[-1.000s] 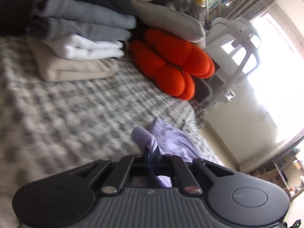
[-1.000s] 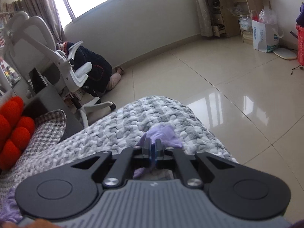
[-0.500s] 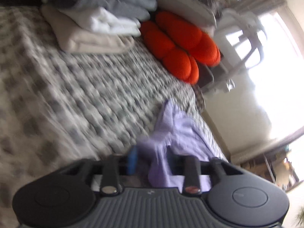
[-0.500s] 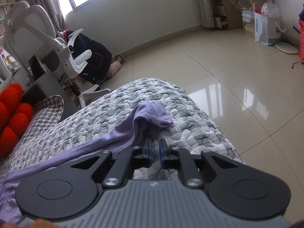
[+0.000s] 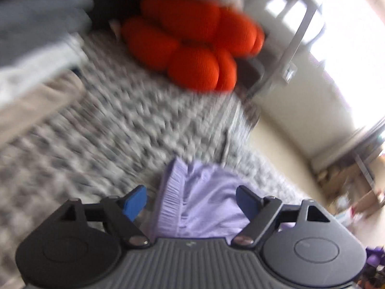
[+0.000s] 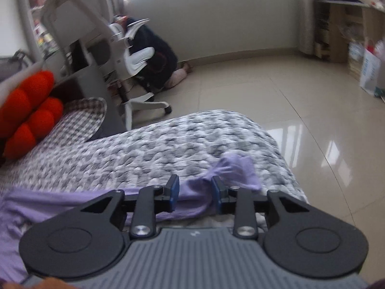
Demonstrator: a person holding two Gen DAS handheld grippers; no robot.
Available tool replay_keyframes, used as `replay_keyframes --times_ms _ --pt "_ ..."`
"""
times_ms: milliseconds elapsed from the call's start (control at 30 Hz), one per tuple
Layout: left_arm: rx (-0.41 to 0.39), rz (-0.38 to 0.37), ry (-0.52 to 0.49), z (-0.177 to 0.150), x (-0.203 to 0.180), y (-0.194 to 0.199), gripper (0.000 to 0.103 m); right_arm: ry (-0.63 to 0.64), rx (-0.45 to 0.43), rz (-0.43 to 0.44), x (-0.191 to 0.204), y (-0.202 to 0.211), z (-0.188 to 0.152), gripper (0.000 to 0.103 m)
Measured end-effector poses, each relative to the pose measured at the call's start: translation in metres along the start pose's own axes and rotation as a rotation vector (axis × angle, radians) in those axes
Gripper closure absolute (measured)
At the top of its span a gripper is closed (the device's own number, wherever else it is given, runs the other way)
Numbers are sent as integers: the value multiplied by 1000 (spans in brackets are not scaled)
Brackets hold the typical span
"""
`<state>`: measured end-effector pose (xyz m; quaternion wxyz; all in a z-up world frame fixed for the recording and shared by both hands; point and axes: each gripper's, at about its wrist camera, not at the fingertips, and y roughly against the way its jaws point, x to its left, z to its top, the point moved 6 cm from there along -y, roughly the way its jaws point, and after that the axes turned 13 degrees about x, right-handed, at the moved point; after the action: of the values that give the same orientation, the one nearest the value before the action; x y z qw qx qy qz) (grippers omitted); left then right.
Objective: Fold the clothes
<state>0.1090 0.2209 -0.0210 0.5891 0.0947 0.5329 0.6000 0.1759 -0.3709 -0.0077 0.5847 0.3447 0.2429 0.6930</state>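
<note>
Near the bedspread's [image 6: 168, 149] floor-side edge, both left tongs [image 5: 191, 198] and right tongs [image 6: 195, 190] stand released over the lilac garment [image 5: 204, 200].

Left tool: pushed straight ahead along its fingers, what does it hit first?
Probably the lavender garment, lying between the open fingers of the left tool. Beyond it come the grey checked bedspread and the orange cushion; blur leaves depth uncertain.
</note>
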Motion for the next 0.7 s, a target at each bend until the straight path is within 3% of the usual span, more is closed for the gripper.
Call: replay_keyframes --times_ms 100,167,267,333,367,400,467,700 --pt "28 60 21 8 -6 -28 21 169 19 8 35 -4 -4 67" --pt "22 79 -18 10 -13 -39 21 265 41 8 52 -11 -5 66" --pt "4 108 -83 10 -23 -47 22 318 49 -15 61 -19 1 66" --pt "-6 104 -103 11 -27 -49 33 333 47 -22 65 -23 6 66" --pt "-12 110 -114 11 -27 -49 49 340 47 -26 67 -24 8 66" --pt "-17 115 -124 11 -27 -49 73 347 46 -30 68 -26 10 68" --pt "-28 119 -141 11 -27 -49 95 362 44 -37 72 -29 15 100" --pt "-201 47 -156 30 -38 -19 96 415 18 -98 85 -45 35 103"
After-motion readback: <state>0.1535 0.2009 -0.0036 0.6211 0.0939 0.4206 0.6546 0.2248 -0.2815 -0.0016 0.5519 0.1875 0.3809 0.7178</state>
